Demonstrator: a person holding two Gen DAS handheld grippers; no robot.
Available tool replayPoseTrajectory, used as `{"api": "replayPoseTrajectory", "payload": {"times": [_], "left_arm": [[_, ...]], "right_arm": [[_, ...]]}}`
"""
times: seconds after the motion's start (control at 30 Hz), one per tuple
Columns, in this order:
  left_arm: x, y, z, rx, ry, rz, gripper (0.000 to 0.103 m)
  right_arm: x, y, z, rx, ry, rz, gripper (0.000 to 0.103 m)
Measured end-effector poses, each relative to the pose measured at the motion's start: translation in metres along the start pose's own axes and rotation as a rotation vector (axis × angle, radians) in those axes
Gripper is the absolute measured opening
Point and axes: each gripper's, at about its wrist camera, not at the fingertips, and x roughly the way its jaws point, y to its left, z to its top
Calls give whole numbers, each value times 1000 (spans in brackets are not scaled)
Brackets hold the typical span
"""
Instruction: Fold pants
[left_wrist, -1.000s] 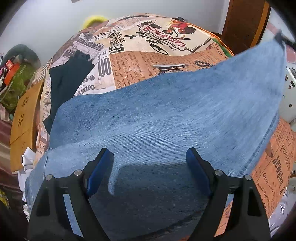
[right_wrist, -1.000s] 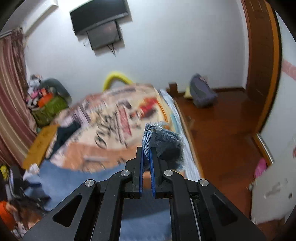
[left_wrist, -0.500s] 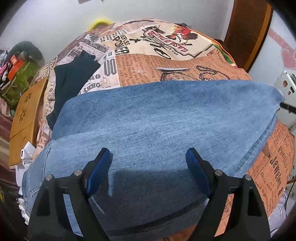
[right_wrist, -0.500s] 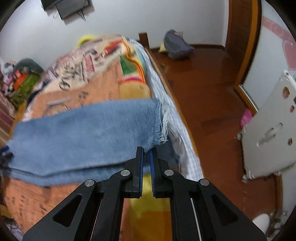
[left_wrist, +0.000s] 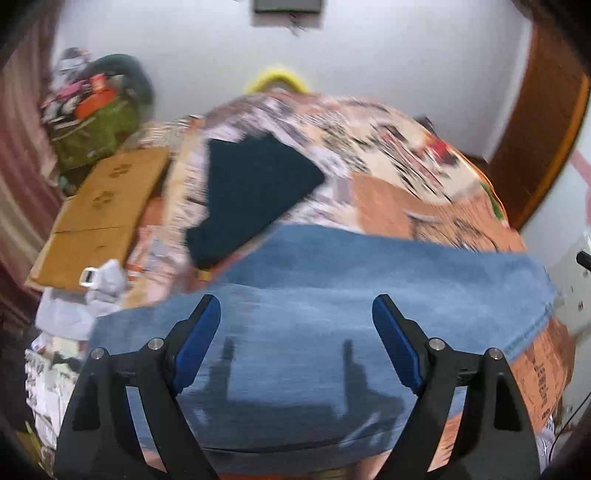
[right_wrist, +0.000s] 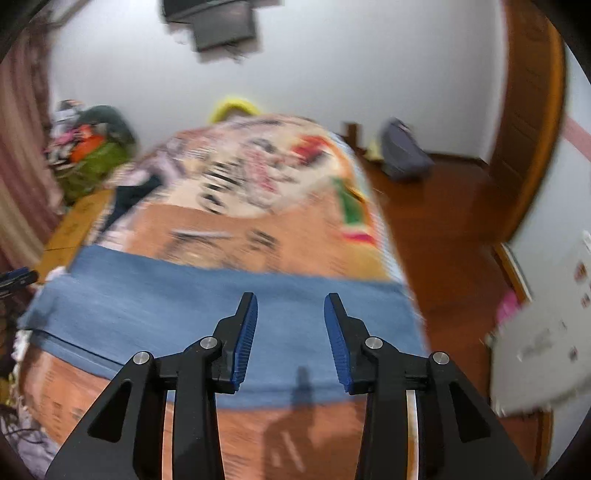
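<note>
Left wrist view
- Left tool (left_wrist: 295, 347): I see both blue pads spread wide apart with nothing between them. It hangs over the near part of the denim, and its shadow falls on the cloth.
- Pants (left_wrist: 332, 295): the blue jeans lie folded in a long band across the bed, from the left edge to the right edge. A lower layer shows at the left and along the near side.
- Bed cover (left_wrist: 388, 177): it has a newspaper print in orange and cream. It is blurred here, so I cannot read the print.
- Dark garment (left_wrist: 251, 192): it lies on the cover beyond the pants, toward the left, and its near end seems to touch the denim.
- Cardboard (left_wrist: 99, 214): a flat brown sheet beside the bed on the left.
- Green bag (left_wrist: 96, 129): it stands full behind the cardboard, against the wall.

Right wrist view
- Right tool (right_wrist: 290, 339): I see its pads parted, with a clear gap, and they grip nothing. It is above the near edge of the denim.
- Pants (right_wrist: 184, 295): the blue band lies flat across the bed, and its right end reaches the bed edge.
- Bed cover (right_wrist: 258, 229): the orange part shows both beyond and before the pants.
- Wooden floor (right_wrist: 443, 221): it is right of the bed, with a grey bag (right_wrist: 404, 155) near the far wall.
- Screen (right_wrist: 221, 22): it is mounted high on the white wall.
</note>
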Motion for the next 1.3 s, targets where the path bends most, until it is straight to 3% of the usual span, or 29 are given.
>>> {"api": "replayPoseTrajectory", "payload": {"times": [0.2, 0.43, 0.67, 0.73, 0.87, 0.93, 0.97, 1.0, 1.03, 1.07, 1.1, 1.2, 1.23, 1.3], "left_arm": [[-22, 95, -5, -127, -33, 93, 90], [-2, 204, -42, -306, 58, 167, 90], [62, 263, -75, -422, 217, 89, 89], [79, 268, -81, -434, 264, 62, 72], [101, 268, -88, -440, 307, -37, 50], [101, 261, -87, -419, 292, -69, 26], [100, 259, -88, -410, 285, -76, 20], [98, 257, -88, -400, 276, -63, 6], [97, 255, -88, -386, 272, -44, 2], [95, 255, -88, -371, 259, -27, 2], [91, 254, -89, -353, 243, -8, 2], [80, 254, -94, -282, 208, 127, 3], [79, 257, -97, -279, 210, 143, 3], [78, 259, -104, -290, 222, 159, 4]], "right_arm": [[41, 92, 27, -128, -8, 166, 39], [109, 191, 40, -250, 88, 308, 40], [163, 265, 45, -372, 198, 388, 45], [183, 283, 47, -407, 222, 395, 46], [221, 305, 55, -402, 285, 405, 46], [239, 315, 56, -389, 310, 407, 46], [248, 321, 56, -389, 329, 410, 46], [256, 325, 56, -391, 347, 410, 46], [261, 329, 54, -395, 365, 415, 42], [264, 334, 51, -409, 385, 433, 29], [266, 338, 48, -432, 396, 430, 23], [258, 348, 37, -542, 346, 370, 14], [259, 349, 37, -553, 335, 342, 7], [261, 347, 37, -545, 343, 338, 6]]}}
